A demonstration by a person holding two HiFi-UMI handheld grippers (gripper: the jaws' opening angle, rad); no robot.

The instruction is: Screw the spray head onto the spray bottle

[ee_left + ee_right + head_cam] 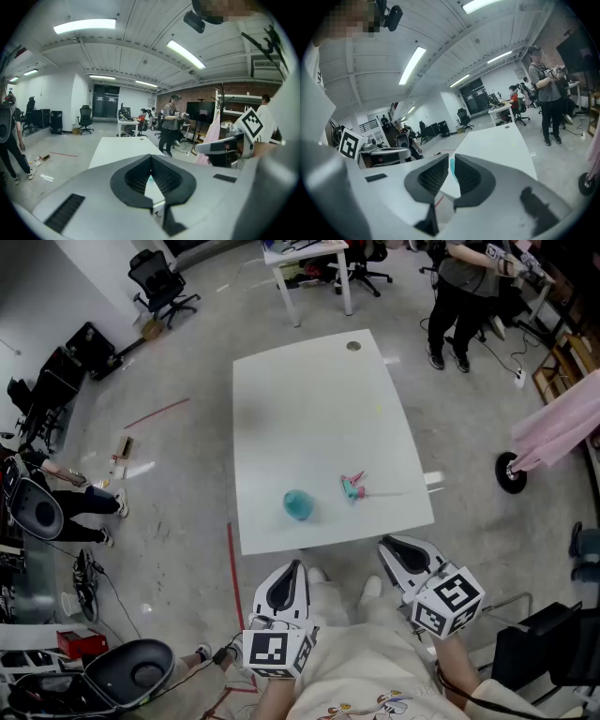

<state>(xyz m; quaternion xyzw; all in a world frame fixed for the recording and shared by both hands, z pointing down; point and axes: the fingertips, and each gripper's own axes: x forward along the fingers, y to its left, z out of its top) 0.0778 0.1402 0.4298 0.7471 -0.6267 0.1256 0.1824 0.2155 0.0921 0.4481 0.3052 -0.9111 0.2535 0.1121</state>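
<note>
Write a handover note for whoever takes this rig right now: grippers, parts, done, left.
Left gripper: shut, empty, held just short of the near edge of the white table.
Right gripper: shut, empty, also at the near edge.
Parts: the teal spray bottle sits on the table near that edge. The spray head lies to its right, apart from it, with its tube pointing away from the bottle.
Done: nothing; neither part has been picked up.
Left: open the jaws, grip the bottle with one gripper and the head with the other, feed the tube in, seat the head and screw it on.
</note>
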